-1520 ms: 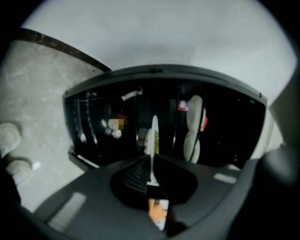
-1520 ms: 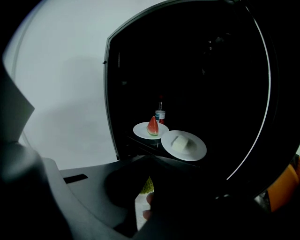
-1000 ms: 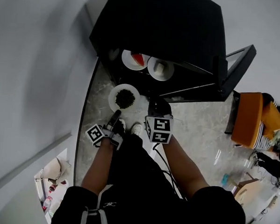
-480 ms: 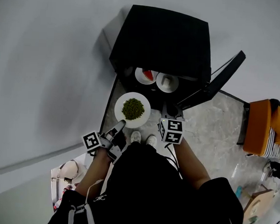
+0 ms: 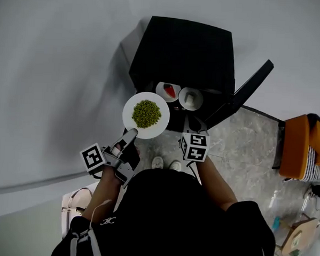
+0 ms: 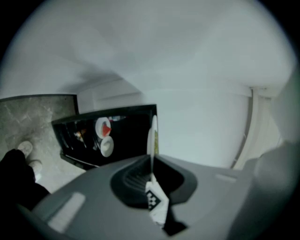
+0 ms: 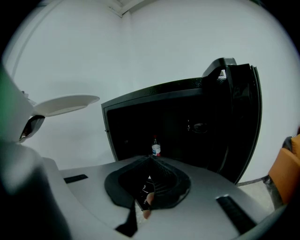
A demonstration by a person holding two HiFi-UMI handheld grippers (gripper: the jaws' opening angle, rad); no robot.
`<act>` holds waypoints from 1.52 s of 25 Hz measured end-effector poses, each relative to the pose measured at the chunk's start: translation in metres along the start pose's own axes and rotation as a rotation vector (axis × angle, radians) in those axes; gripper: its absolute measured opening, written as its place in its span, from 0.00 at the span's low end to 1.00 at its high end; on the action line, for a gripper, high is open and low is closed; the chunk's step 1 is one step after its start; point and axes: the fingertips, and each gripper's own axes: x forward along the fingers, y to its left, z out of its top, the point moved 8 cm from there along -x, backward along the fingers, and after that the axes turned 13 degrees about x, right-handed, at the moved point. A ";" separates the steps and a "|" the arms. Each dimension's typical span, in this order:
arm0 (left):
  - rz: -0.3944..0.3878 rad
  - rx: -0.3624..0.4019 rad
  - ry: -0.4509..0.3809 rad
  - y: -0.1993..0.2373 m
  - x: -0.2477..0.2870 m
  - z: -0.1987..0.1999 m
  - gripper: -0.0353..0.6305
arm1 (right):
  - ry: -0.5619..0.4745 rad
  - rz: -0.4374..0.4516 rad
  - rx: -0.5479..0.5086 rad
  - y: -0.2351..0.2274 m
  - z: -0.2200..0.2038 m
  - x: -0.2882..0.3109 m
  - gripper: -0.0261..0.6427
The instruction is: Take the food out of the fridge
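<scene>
The left gripper (image 5: 129, 134) is clenched on the near rim of the white plate (image 5: 145, 115). The left gripper view shows the rim pinched between the jaws, with the plate edge-on. The plate sits level in the air, outside the fridge (image 5: 185, 48), just in front of the left part of its opening. A pile of green food (image 5: 146, 113) lies in the plate's middle.

The right gripper (image 7: 150, 160) has its jaws closed together with nothing between them. It points into the fridge and is right of the plate, apart from it.

The fridge is black and stands against a white wall (image 5: 56, 66), with its door (image 5: 247, 92) swung open on the right. Inside, a small plate with a red piece (image 5: 167, 90) sits on the left. A dish with a white item (image 5: 191, 98) is just beside it on the right. The right gripper view shows a small bottle (image 7: 155, 149) upright deeper in the fridge.

The person's shoes (image 5: 158, 162) are on the grey marbled floor (image 5: 244, 150), near the fridge. An orange chair (image 5: 297, 141) is at the far right. A pale bag (image 5: 77, 200) lies near left, by the wall.
</scene>
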 end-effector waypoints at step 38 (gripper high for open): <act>0.015 0.019 -0.072 -0.023 0.130 0.107 0.08 | -0.060 -0.116 0.030 -0.032 0.001 -0.033 0.03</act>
